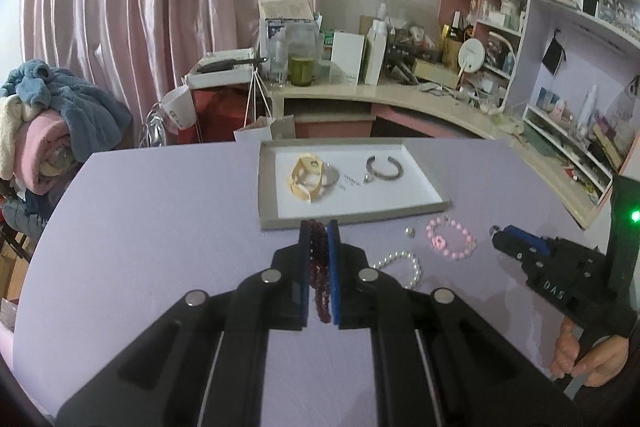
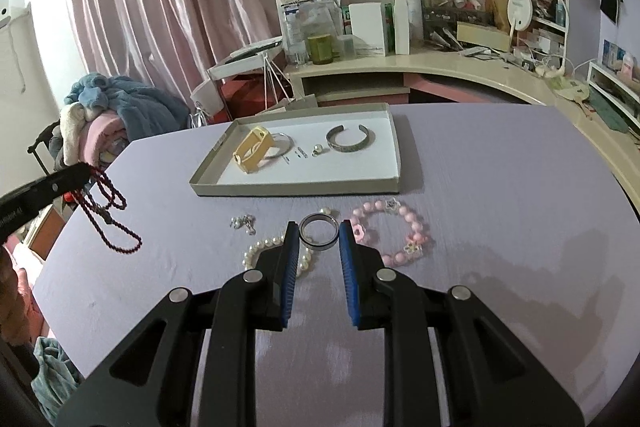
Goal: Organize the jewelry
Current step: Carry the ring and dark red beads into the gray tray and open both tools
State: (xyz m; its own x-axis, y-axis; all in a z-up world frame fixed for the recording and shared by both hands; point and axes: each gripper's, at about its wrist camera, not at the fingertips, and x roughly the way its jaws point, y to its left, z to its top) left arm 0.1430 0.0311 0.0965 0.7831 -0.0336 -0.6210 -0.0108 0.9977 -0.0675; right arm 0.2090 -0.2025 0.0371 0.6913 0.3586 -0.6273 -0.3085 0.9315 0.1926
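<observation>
left gripper [image 1: 320,227]: fingers pinching one dark red bead strand [image 1: 319,267]
right gripper [image 2: 319,231]: fingers pinching one ring [image 2: 319,231]
tray [image 2: 296,189]: two bangles
counter [image 2: 500,187]: two bead bracelets

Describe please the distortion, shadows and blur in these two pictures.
Left wrist view: fisheye bends the table edge and shelves; dark vignette at the corners; background slightly soft. Right wrist view: same curved distortion; soft shadows of the hand-held grippers fall on the table at right; the pink bead bracelet looks a bit blurred.
</observation>
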